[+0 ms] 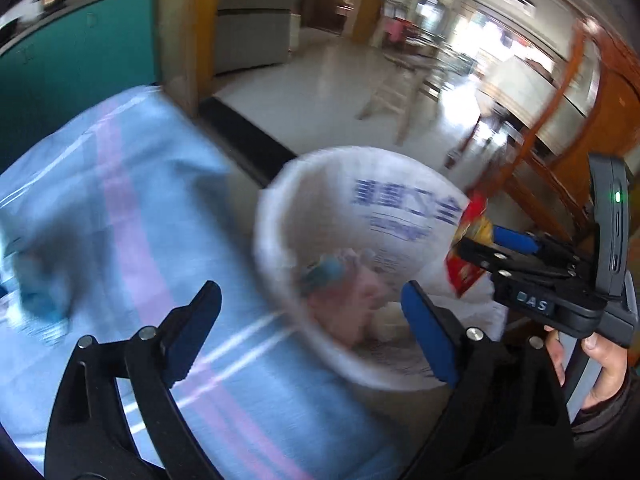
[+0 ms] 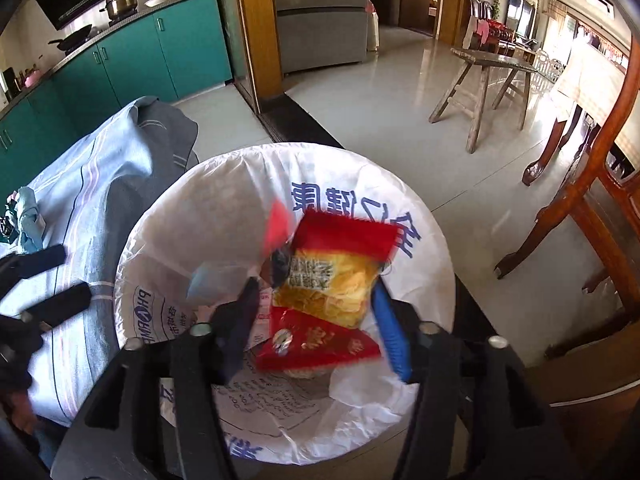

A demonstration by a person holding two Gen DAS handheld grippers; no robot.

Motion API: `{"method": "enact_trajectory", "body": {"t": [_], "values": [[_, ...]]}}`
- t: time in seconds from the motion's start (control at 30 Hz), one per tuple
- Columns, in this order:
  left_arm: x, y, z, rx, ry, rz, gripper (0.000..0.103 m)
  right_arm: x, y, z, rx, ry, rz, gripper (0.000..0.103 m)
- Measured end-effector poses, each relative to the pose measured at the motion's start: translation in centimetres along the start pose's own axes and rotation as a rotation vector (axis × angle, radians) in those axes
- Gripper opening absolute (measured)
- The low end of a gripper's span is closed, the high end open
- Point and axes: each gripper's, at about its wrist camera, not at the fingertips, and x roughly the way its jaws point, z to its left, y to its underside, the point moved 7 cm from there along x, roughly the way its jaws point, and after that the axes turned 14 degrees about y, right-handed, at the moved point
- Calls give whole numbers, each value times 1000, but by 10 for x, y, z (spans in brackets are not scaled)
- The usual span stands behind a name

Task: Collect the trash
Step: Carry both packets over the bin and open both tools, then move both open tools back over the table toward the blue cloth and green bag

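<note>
Hovering over a round bin lined with a white plastic bag printed in blue (image 2: 224, 208), the right gripper (image 2: 316, 320) has its jaws partly apart, with a red-and-yellow crinkled snack packet (image 2: 332, 280) lying between its fingers; whether they pinch it cannot be told. Inside the liner lie pale wrappers and a blue scrap (image 2: 204, 280). The left gripper (image 1: 312, 324), jaws spread wide and holding nothing, hangs over a light-blue striped cloth (image 1: 120, 184) beside the bin, well clear of the packet.
</note>
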Motion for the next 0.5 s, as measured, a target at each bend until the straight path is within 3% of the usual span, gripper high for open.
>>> {"method": "enact_trajectory", "body": {"t": [0.13,0.3,0.5], "values": [[-48,4,43,-105,-112,-97,94,-6,-8,15,-16,-3,-31,77],[-102,16,84,-156,-246,-171,94,-7,-13,35,-54,-13,-35,78],[-138,35,121,-266,-288,-225,95,-21,-14,68,-110,-50,-63,78]]}}
